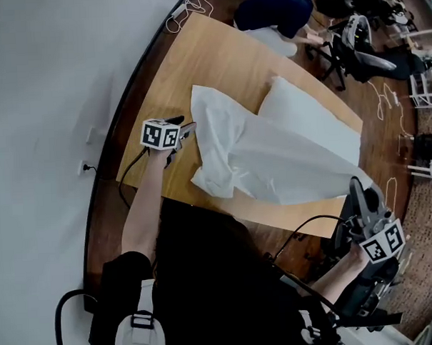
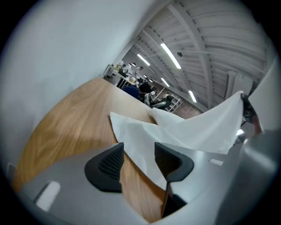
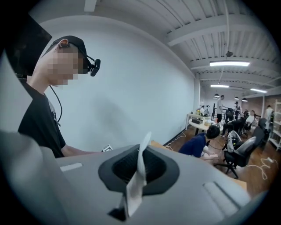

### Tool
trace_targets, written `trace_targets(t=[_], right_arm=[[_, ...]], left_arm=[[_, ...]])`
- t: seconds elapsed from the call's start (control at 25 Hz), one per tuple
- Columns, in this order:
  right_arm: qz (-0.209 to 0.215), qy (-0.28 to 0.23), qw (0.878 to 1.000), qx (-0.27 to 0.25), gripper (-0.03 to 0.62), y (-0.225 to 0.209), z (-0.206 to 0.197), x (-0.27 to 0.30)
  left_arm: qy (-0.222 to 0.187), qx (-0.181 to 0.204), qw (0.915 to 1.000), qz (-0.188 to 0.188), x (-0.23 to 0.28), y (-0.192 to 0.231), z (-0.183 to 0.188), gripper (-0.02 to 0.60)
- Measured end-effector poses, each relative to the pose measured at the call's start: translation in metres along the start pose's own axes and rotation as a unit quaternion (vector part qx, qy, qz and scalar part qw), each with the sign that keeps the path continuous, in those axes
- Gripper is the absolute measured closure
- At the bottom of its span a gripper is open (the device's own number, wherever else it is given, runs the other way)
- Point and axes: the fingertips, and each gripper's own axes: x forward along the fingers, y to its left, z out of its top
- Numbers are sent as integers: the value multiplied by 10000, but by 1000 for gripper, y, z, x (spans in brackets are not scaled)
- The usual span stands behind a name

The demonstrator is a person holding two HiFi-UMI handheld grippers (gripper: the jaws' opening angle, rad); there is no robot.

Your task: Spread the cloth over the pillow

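A white cloth (image 1: 272, 158) lies rumpled across a wooden table (image 1: 218, 54), partly covering a white pillow (image 1: 306, 110) whose far end shows. My left gripper (image 1: 188, 131) hovers at the cloth's left edge. In the left gripper view its jaws (image 2: 139, 159) stand open, with a corner of the cloth (image 2: 140, 136) lying on the table between them, untouched by the pads. My right gripper (image 1: 357, 190) is off the table's near right corner, shut on the cloth's corner (image 3: 142, 162), which it holds lifted so the cloth rises taut toward it (image 2: 219, 123).
A white wall runs along the table's left side. A person in blue (image 1: 273, 8) crouches beyond the far end. An office chair (image 1: 364, 51) and loose cables (image 1: 384, 96) are on the floor at the right. My own body is close to the near edge.
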Motion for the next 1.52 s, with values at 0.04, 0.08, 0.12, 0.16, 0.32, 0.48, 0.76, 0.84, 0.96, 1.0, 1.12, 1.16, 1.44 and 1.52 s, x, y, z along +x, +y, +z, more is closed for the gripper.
trace_targets(t=[0.04,0.08,0.12,0.16,0.32,0.48,0.76,0.84,0.96,1.0,1.12,1.16,1.44,1.52], right_arm=[[21,-3,10000,-12,588,1,1,-2],[47,-3,10000,-23,588,1,2,-2],[66,-2,10000,-36,588,1,3,-2],[72,1,10000,-50,588,2,5,-2],[110,28,9999,-69,588,9,1,-14],[70,159,9998,2,588,6,-19,-15],[-285,225,9993,66,588,6,-26,-39],[-536,207,9983,110,588,3,-27,-56],[-1141,170,9931,216,588,-9,-27,-92],[-1385,180,9899,236,588,-15,-28,-107],[-2210,366,9745,112,588,-32,-37,-156],[-2518,477,9666,12,588,-38,-42,-175],[-4649,504,8817,-624,588,-76,-59,-321],[-4788,143,8762,-534,588,-78,-65,-350]], left_arm=[[59,66,9996,257,16,6,10,376],[104,157,9983,555,30,14,22,375],[183,303,9954,894,43,26,33,344],[301,495,9904,1252,52,40,43,337],[789,1303,9655,2113,68,78,61,337],[1403,2420,9349,2185,102,80,71,337],[1074,1760,9661,1552,108,71,61,568],[292,796,9908,1053,88,62,68,569],[-1073,151,9935,341,31,46,115,569],[-1465,287,9887,129,6,36,134,569],[-2514,1325,9580,-373,-79,-7,190,569],[-2837,1664,9432,-463,-108,-25,206,569],[-4310,3001,8473,-795,-243,-143,280,570],[-4535,3149,8278,-995,-265,-179,280,569]])
